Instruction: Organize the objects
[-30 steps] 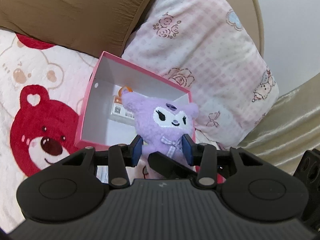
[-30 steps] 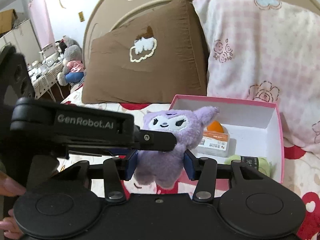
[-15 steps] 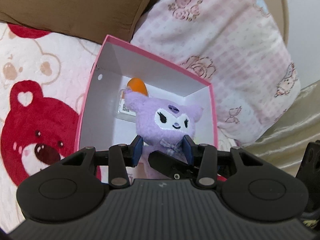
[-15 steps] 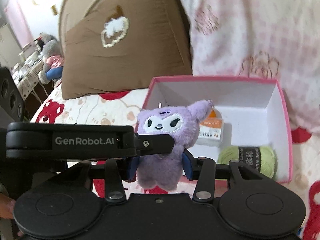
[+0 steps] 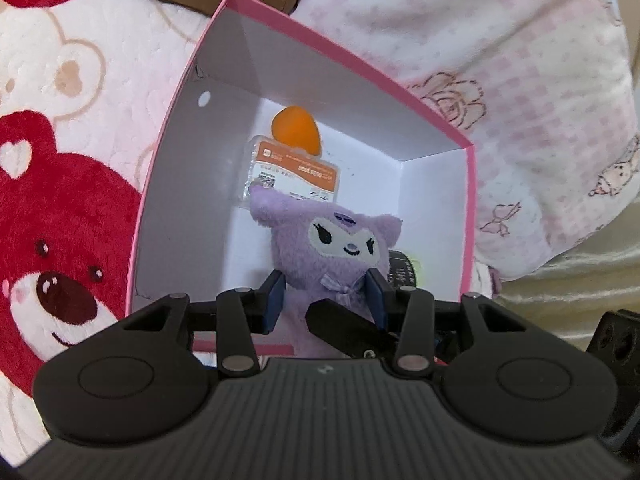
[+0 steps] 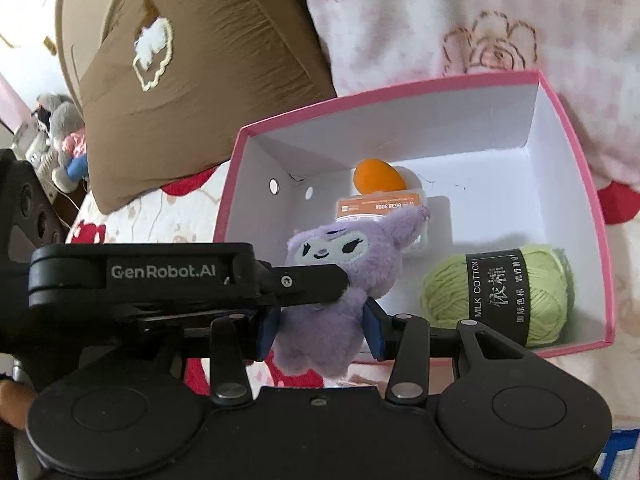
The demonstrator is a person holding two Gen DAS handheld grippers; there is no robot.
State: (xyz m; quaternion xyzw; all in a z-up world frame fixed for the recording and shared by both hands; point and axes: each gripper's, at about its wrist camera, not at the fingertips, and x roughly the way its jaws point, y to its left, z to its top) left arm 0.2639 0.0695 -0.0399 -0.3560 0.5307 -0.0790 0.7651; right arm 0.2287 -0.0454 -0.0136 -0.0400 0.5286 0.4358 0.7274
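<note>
Left wrist view: the left tongs pinch the purple plush toy at its body, a blue pad pressed into each flank, its face looking back at the camera. A black finger of the right tongs crosses in front of its belly. The toy hangs over the open pink box, above the near part of the white floor. Behind its ear lie a small orange-labelled packet and an orange ball.

Right wrist view: the right tongs squeeze the same plush toy lower on its body; their jaws have just been closing on it. The left tongs reach in from the left and clamp it below the face. The toy sits over the box's near rim, with a green yarn ball inside to its right. The box rests on the bed
</note>
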